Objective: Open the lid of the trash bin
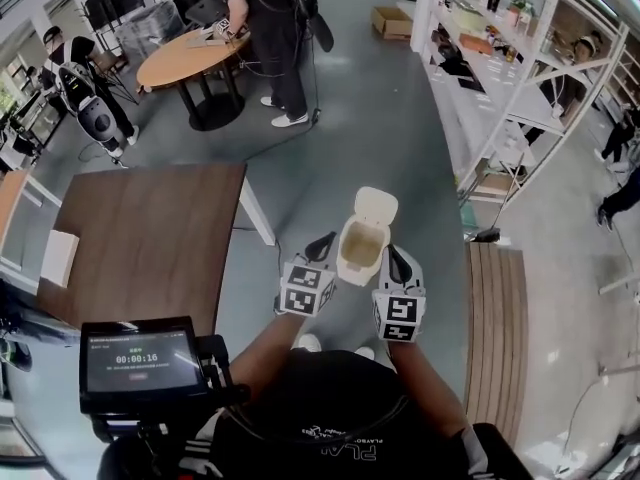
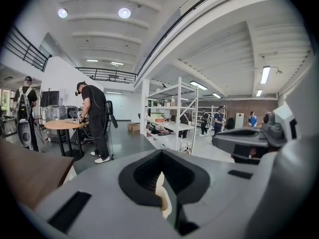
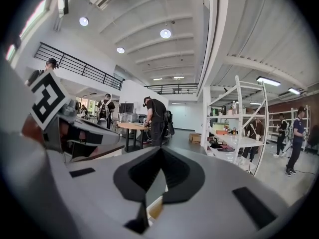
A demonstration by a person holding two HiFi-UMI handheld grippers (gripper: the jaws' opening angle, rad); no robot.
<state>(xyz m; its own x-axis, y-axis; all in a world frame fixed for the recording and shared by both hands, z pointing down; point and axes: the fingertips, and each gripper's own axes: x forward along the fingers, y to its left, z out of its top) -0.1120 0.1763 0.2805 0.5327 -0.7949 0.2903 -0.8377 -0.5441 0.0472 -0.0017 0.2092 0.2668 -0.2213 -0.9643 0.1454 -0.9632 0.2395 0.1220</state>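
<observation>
The bin stands upright on the grey floor, between a brown table and a wooden bench. Its long way runs up and down, and its mouth faces up. The lid is open. It stands up on the far side of the bin, away from the person. The left gripper is just beside the bin's left side and the right gripper is just beside its right side. Both point away from the person. In each gripper view the jaws are nearly together, with only a thin slit between them, and a bit of cream bin shows through the slit. A small screen near the person reads 00:00:16. Only the head view shows the whole bin and its open lid. The gripper views look out across the room and show a white shelf, a round table and a person standing by it.
</observation>
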